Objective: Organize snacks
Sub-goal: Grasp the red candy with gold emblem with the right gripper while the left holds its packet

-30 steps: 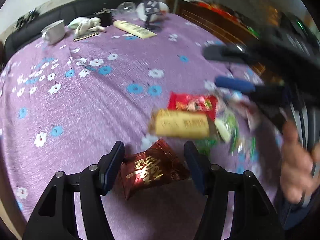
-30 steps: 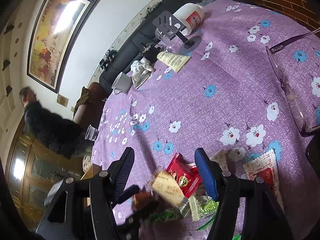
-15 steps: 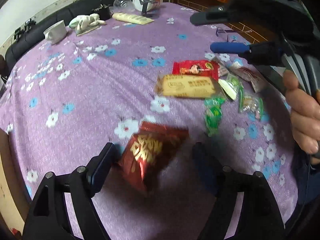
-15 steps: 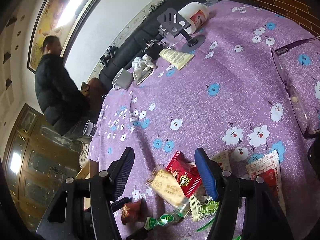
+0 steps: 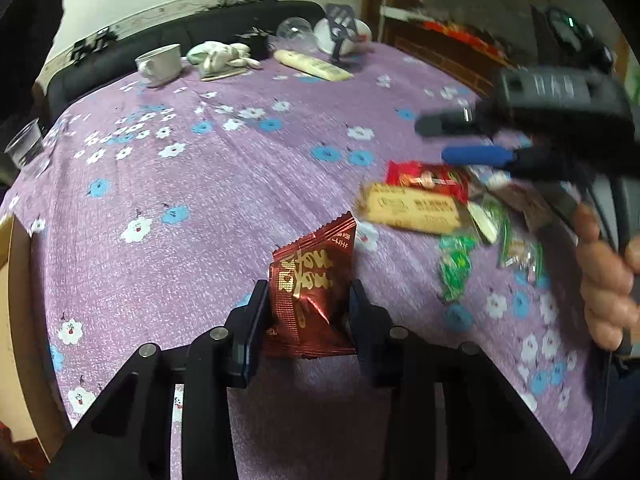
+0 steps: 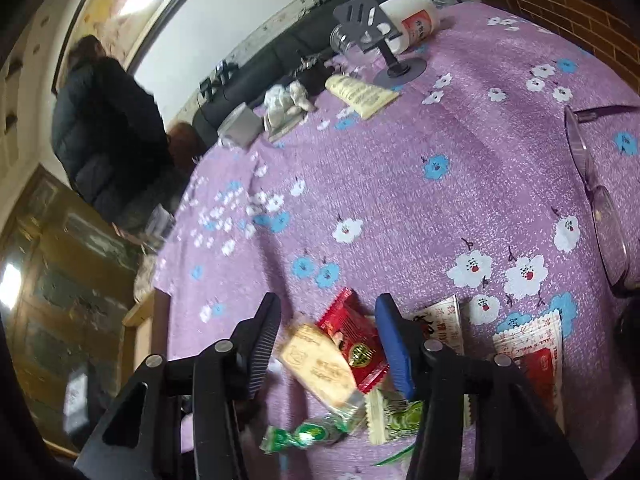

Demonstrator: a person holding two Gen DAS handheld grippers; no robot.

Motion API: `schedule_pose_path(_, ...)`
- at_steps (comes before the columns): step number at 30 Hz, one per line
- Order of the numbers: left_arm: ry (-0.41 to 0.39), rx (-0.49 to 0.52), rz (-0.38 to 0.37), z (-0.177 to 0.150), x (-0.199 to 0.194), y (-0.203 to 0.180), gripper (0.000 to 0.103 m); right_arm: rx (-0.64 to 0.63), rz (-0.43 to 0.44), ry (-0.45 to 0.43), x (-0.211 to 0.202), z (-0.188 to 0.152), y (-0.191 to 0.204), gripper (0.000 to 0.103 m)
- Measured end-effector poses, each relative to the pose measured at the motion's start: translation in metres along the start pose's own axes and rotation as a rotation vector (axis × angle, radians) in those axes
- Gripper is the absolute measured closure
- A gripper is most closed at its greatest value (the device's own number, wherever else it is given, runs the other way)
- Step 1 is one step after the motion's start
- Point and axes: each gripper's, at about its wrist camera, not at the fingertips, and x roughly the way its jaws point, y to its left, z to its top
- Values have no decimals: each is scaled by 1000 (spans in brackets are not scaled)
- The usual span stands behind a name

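A: Gripping the red pouch [image 5: 310,292], your left claw [image 5: 306,312] has just closed on its lower half, clear of the desk [image 5: 200,208].

B: It may slip. Your right claw [image 6: 326,336], closing but empty, straddles the biscuit [image 6: 318,364].

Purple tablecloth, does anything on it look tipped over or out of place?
Yes. At the far end of the purple tablecloth a white bottle and a clear glass lie on their sides. Near the right edge sit purple glasses, away from the snacks.

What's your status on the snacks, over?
Left gripper just closed on dark red packet. Right gripper closing, open over biscuit pack. Nothing blocking.
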Motion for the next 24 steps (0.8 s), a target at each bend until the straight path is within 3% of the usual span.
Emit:
schedule_pose_path(7,-56,-107,-30,2,-9,26,69,-171,-134,40,10,-8,21,52)
schedule_pose_path(10,-55,-127,-27,2,-8,31,69,-249,-207,38,13,-15,29,58)
schedule_pose_path(12,-59,-137,-28,1,-10,33,69,-293,-267,48,18,-19,32,76)
schedule_pose_path(13,-62,-141,-28,1,-10,34,69,-302,-272,47,19,-21,33,76)
schedule_pose_path(16,-75,-147,-24,0,-13,34,69,-317,-268,25,17,-23,37,77)
schedule_pose_path(20,-108,-163,-25,1,-20,37,69,-333,-181,-69,1,-26,51,78)
schedule_pose_path(21,-113,-167,-24,1,-21,38,69,-340,-162,-92,-2,-29,57,90)
schedule_pose_path(24,-145,-182,-4,1,-26,42,69,-360,-90,-91,0,-39,72,91)
